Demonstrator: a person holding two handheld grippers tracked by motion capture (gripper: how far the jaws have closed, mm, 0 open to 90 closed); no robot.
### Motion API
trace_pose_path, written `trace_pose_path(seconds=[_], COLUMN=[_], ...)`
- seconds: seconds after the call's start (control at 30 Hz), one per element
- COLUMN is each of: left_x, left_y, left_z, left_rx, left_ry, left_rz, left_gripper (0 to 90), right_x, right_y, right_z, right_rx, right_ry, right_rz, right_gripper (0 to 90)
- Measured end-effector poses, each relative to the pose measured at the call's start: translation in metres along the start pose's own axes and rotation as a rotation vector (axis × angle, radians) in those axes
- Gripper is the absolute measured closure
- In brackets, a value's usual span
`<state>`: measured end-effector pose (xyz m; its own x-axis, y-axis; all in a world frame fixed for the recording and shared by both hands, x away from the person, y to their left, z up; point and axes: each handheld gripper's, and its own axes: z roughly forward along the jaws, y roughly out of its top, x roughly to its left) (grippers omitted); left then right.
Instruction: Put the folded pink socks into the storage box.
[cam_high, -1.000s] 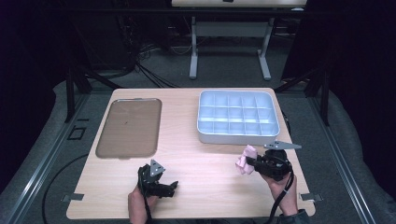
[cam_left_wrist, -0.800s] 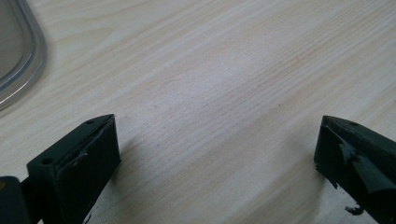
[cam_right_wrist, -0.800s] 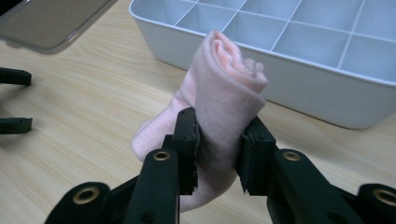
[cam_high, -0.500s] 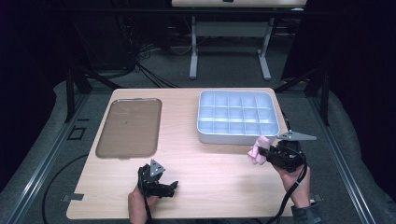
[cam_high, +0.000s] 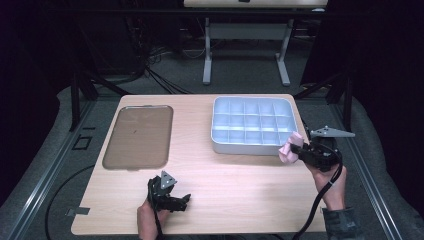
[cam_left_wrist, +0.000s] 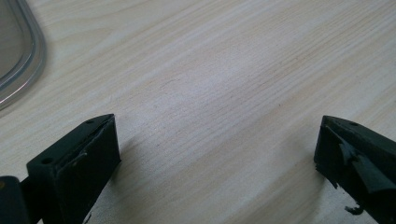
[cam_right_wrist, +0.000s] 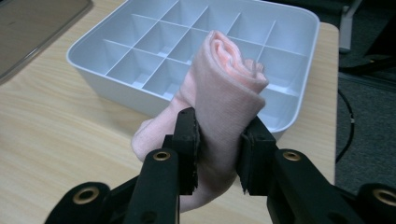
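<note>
Since the earlier frames, the right gripper (cam_high: 296, 152) has travelled from the lower right of the high view up toward the right middle, carrying the rolled pink cloth (cam_high: 289, 150) with it; it now sits just off the near right corner of the white compartment tray (cam_high: 252, 146). Its jaws are clamped on the cloth roll (cam_right_wrist: 219, 107), which stands up between them in the right gripper view, with the tray's (cam_right_wrist: 102, 74) divided cells behind it. Whether the cloth touches the tray's wall cannot be told.

Low in the high view, left of centre, the left gripper (cam_high: 172, 200) has kept its place on the wooden table (cam_high: 240, 185). Its jaws stand wide apart with bare wood (cam_left_wrist: 210, 93) between them. A flat brown tray (cam_high: 139, 136) lies at centre left, its rim (cam_left_wrist: 32, 60) showing at the upper left of the left gripper view.
</note>
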<state>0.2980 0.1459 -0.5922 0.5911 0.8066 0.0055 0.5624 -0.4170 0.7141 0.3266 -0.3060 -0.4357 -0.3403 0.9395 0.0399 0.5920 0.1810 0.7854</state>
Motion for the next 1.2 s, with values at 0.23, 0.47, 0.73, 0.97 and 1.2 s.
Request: trace_pose_path(seconds=[0.23,0.47,0.73,0.97,1.2], left_x=[0.000,0.000,0.000,0.000,0.000], left_y=[0.000,0.000,0.000,0.000,0.000], left_z=[0.000,0.000,0.000,0.000,0.000], left_rx=[0.000,0.000,-0.001,0.000,0.000], left_ry=[-0.001,-0.001,-0.001,-0.001,-0.001], left_rz=[-0.002,-0.002,-0.004,-0.004,-0.004], left_gripper=[0.0,0.0,0.0,0.0,0.0], right_x=[-0.013,-0.026,-0.033,-0.038,-0.040], right_y=[0.015,0.028,0.034,0.032,0.028], right_z=[0.006,0.023,0.050,0.070,0.085], right_rx=[-0.008,-0.002,0.042,0.076,0.102], right_ry=[-0.053,-0.088,-0.133,-0.165,-0.196], right_rz=[-0.006,0.004,-0.013,-0.017,-0.034], right_gripper=[71.4,71.5,71.4,71.4,71.1])
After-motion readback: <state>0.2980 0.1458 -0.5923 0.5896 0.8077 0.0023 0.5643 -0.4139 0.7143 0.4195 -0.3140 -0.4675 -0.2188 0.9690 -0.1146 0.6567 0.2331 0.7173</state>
